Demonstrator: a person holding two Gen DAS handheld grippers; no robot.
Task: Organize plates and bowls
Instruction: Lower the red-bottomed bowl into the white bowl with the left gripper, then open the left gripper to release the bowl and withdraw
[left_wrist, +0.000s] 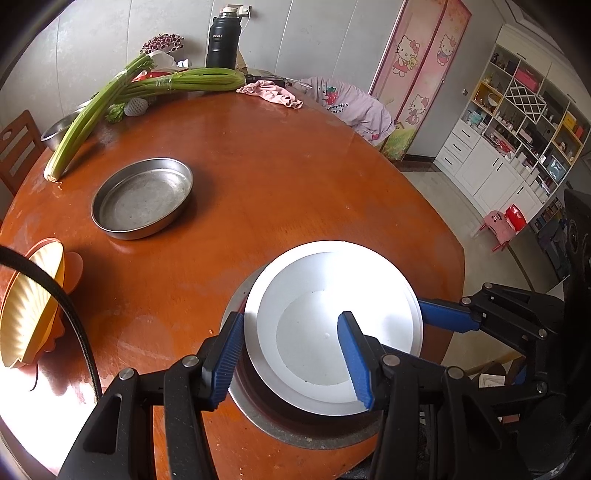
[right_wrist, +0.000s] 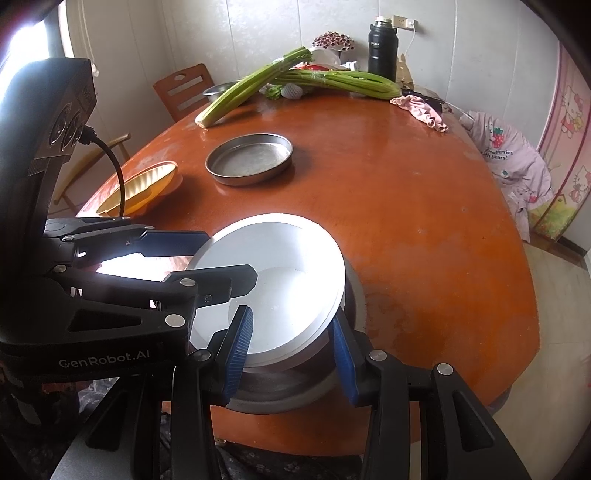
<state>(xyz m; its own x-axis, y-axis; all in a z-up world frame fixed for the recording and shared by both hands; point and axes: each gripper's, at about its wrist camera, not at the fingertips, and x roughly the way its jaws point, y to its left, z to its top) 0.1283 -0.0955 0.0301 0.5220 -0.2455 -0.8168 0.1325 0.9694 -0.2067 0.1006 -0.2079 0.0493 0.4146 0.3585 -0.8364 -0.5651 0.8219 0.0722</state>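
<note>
Left wrist view shows the round wooden table (left_wrist: 295, 177) filling most of the frame; it is glossy and looks slippery, so a dish pushed on it would probably slide. In the lower centre sits a stack: white plates (left_wrist: 325, 325), at least two I think, lying in a wider grey metal dish (left_wrist: 295, 432) whose rim shows below them. The plates look like ceramic to me, stiff, smooth and rather heavy together, and they would break if dropped; the bright light on them hides small details. I would take them at the rim, one finger over and one under the edge, and not in the smooth middle, where nothing can be pinched.

My left gripper (left_wrist: 291, 358) is spread wide across the left part of the stack; one finger stands outside the left rim, the other is over the inside of the top plate; it holds nothing. My right gripper (right_wrist: 291, 350), in the lower centre of the right wrist view, is also spread wide; one finger is over the plate, the other beside the right rim; whether the pads touch I cannot tell.

In the left middle of the left wrist view lies an empty steel pan (left_wrist: 142, 197); it is thin, stiff and surely lighter; its upright wall gives a good hold. At the left edge is an orange bowl (left_wrist: 33, 306), partly cut off; it is probably plastic and light.
</note>
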